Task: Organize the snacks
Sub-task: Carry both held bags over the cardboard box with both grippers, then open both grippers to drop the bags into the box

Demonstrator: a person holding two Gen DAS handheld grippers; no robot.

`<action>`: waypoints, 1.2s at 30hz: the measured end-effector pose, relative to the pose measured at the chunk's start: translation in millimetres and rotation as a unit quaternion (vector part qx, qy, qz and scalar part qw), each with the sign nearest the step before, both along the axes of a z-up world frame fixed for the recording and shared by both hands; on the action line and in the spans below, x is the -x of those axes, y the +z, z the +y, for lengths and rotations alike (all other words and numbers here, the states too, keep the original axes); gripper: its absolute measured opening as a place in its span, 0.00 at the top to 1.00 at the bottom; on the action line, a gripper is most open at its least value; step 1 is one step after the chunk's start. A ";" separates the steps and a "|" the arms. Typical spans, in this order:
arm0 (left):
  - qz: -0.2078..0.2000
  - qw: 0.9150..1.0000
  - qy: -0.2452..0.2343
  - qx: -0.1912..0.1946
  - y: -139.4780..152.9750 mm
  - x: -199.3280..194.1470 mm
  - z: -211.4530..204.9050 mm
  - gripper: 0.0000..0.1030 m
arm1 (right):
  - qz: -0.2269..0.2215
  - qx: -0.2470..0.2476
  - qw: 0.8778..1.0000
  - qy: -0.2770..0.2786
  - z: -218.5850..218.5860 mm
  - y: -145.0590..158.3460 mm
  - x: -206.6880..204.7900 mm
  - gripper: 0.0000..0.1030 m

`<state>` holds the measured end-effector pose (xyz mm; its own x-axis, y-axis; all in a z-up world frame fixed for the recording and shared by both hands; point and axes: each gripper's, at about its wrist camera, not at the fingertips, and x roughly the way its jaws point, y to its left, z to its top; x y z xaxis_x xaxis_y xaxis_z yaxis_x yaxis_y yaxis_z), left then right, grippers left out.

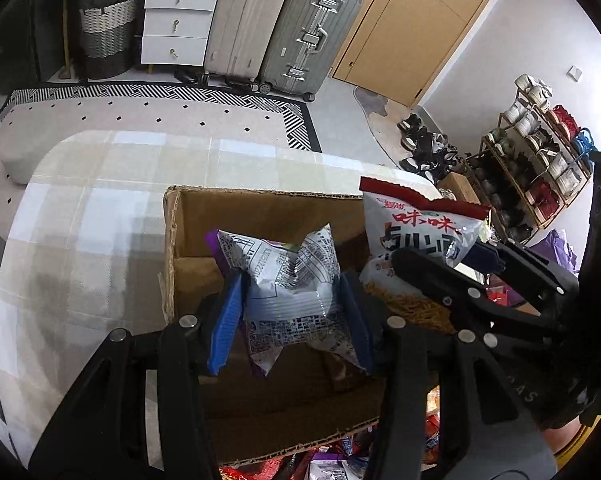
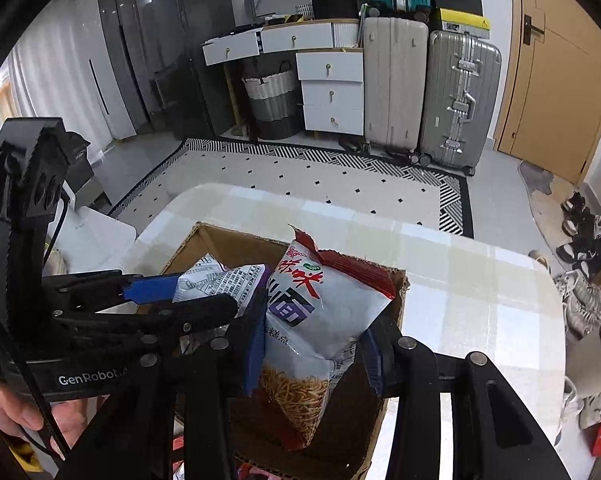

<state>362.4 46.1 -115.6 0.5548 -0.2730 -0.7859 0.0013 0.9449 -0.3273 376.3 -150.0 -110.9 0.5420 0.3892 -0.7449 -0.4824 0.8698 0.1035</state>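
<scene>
Left wrist view: left gripper (image 1: 292, 308) pinches silver packet (image 1: 288, 284), right gripper (image 2: 312, 354) pinches noodle bag (image 2: 320, 312), both over cardboard box (image 1: 268, 212); lower, then release, probably without tangling.

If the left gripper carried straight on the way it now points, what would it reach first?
Probably the far inner wall of the cardboard box, which stands directly beyond the silver snack bag clamped in the left gripper. Depth is hard to judge through the fisheye.
</scene>
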 end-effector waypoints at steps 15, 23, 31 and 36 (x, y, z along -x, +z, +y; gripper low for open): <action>0.020 1.000 0.005 -0.017 -15.2 -12.4 -4.3 0.50 | 0.017 0.008 1.000 -0.006 0.6 -4.2 -3.3 0.57; 0.003 1.000 0.017 -0.022 2.4 4.3 -1.1 0.35 | -0.003 -0.020 1.000 -0.016 -13.6 16.6 8.4 0.53; -0.039 0.998 0.040 -0.036 42.7 55.9 4.5 0.24 | -0.038 -0.046 0.998 -0.019 -28.7 53.3 50.3 0.53; -0.085 0.994 0.035 -0.051 76.2 116.8 -4.5 0.20 | -0.071 -0.086 0.994 -0.014 -45.7 79.8 111.0 0.42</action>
